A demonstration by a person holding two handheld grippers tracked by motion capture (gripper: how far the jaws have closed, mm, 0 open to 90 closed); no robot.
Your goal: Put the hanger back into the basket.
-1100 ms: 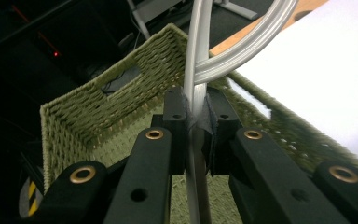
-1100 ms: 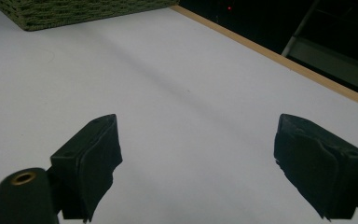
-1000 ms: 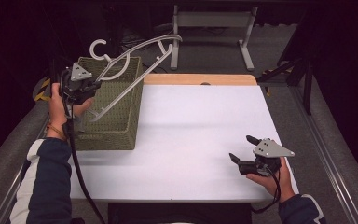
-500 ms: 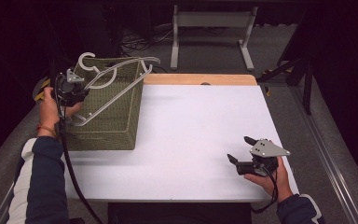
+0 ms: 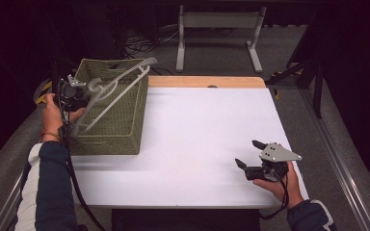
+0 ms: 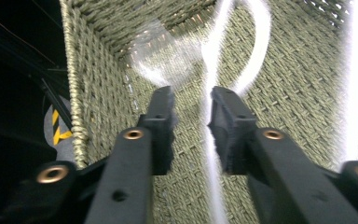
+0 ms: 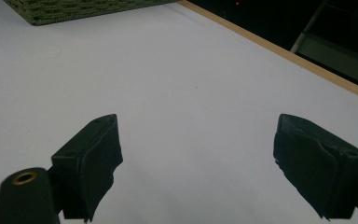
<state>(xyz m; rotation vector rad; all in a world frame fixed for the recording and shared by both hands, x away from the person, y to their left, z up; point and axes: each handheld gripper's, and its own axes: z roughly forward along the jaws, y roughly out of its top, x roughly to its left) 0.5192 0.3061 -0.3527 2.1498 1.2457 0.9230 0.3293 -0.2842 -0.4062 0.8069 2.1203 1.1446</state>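
**Hanger let go into basket**

Far left: left gripper (image 5: 72,92) sits at the near-left rim of the woven basket (image 5: 120,130), jaws pointing down into it. Its jaws have just been opening; in the left gripper view there's a gap btwn the pads, w/ the blurred white hanger (image 6: 214,70) running along the right one, so it reads as released, not pinched. In the high view the hanger (image 5: 118,89) lies slanted across the basket's open top, one end poking past the far rim, prob. too long to drop flat inside. Basket sits on the counter's (image 5: 197,144) left edge. Far right: right gripper (image 5: 250,156) rests low near the front-right corner, jaws spread wide, holding nothing, parked well apart from the work.
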